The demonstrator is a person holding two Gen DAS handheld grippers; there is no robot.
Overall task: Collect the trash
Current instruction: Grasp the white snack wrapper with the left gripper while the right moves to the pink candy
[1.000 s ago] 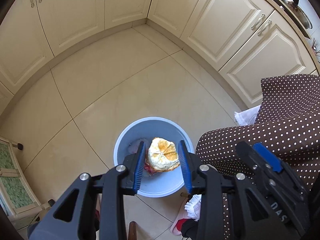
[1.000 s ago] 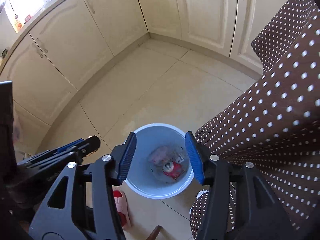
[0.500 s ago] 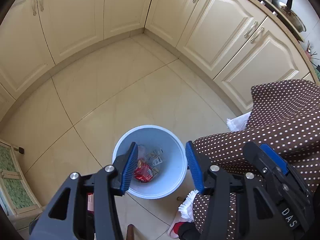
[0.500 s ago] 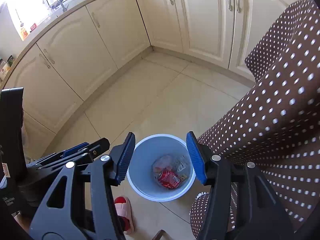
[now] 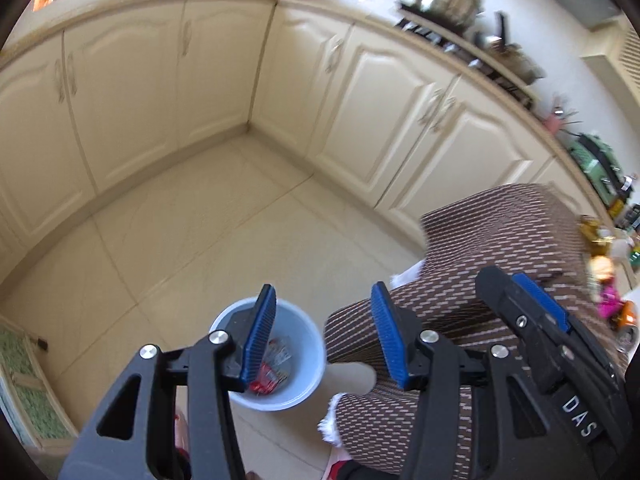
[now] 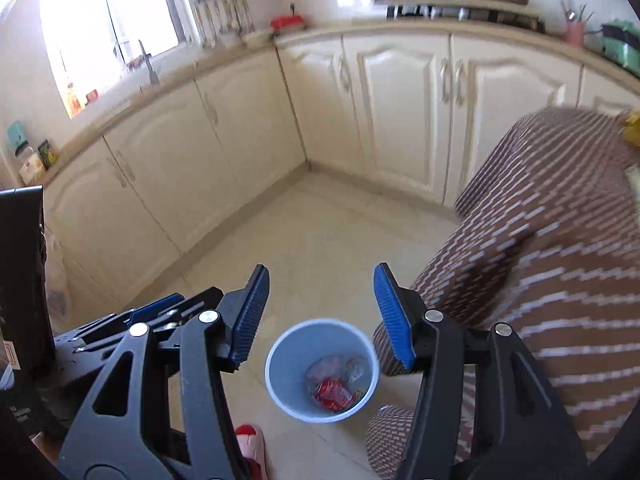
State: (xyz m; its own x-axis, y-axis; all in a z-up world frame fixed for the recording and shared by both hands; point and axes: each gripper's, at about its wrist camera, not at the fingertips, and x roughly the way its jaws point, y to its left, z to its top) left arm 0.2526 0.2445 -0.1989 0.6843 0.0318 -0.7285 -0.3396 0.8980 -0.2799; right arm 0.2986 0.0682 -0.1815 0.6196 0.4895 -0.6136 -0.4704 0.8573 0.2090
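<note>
Cream kitchen cabinets (image 6: 392,112) line two walls that meet in a corner, above a pale tiled floor (image 5: 208,232). On that floor stands a light-blue bin (image 6: 280,376), the landmark for this view. Inside the bin lies the collected trash (image 6: 334,392) — a red wrapper with pale and clear wrappers beside it.

Left gripper (image 5: 324,332): seen above the bin, blue-padded jaws apart with nothing between them; they have just been opening, though not in the last moment. One pad overlaps the bin's far rim in the left wrist view.

Right gripper (image 6: 322,316): also above the bin, jaws apart and empty, the bin's far rim showing in the gap between them.

Just beside the bin, on its right in both views, a table draped in a brown cloth with white dots (image 6: 560,264) hangs to the floor. More bright items (image 5: 608,280) lie on the cloth's far side from the bin — blurred, so their kind cannot be told. A pink slipper (image 6: 252,444) rests on the floor near the bin's lower left in the right wrist view.
</note>
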